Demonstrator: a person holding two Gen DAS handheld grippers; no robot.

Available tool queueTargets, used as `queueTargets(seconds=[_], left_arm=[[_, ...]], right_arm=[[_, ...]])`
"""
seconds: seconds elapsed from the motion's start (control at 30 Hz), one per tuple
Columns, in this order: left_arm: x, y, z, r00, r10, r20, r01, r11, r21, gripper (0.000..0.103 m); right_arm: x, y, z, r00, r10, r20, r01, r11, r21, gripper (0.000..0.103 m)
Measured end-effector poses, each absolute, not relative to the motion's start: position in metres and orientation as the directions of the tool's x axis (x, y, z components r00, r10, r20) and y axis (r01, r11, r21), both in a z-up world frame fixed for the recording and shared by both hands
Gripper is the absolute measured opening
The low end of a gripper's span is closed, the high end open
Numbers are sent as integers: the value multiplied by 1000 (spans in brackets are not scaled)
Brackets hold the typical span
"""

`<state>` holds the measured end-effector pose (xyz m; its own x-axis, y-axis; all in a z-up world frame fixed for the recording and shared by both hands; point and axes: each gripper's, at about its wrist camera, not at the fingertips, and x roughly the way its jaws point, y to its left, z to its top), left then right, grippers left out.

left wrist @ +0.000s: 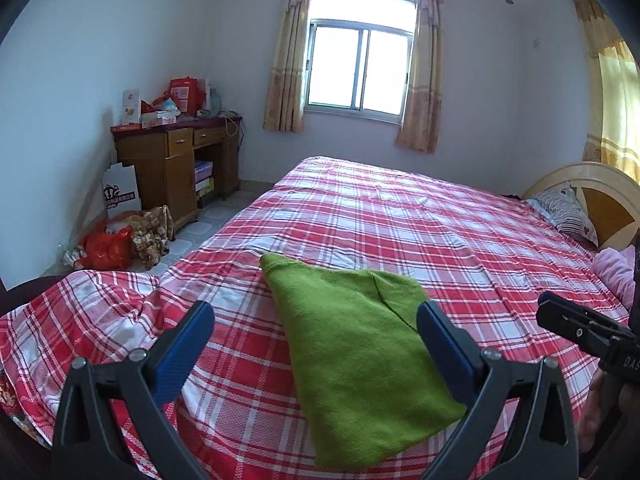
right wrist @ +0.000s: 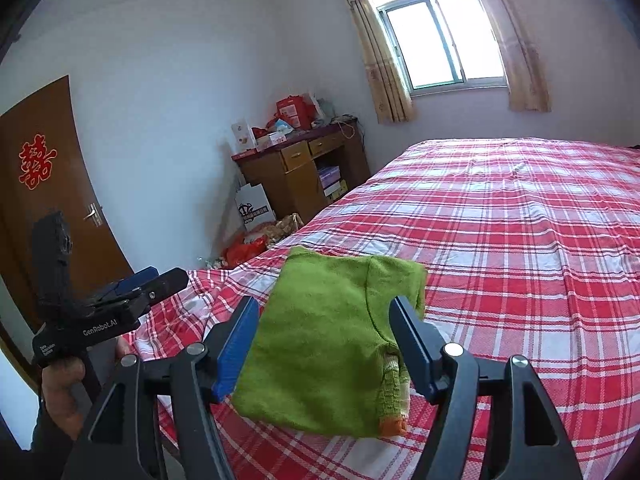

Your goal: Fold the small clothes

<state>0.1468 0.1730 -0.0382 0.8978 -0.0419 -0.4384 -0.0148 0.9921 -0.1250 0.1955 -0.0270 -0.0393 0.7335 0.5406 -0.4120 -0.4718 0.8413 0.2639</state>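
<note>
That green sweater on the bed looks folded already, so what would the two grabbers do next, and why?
Probably lift away and fetch the next garment. The green sweater lies folded in a compact bundle on the plaid bedspread, and both the left gripper and right gripper hover open with nothing held. A pink garment waits near the headboard.
</note>
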Motion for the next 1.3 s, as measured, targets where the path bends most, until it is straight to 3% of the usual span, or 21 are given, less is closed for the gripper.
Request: queueTargets(seconds=[0.77, 1.3], left_arm=[[144, 166, -36, 906, -63, -420, 13, 993, -119, 103], [137, 168, -24, 920, -49, -389, 9, 995, -104, 103]], right_arm=[[191, -32, -43, 741, 539, -401, -462, 842, 278, 69], [175, -39, -28, 789, 525, -320, -468, 850, 240, 69]])
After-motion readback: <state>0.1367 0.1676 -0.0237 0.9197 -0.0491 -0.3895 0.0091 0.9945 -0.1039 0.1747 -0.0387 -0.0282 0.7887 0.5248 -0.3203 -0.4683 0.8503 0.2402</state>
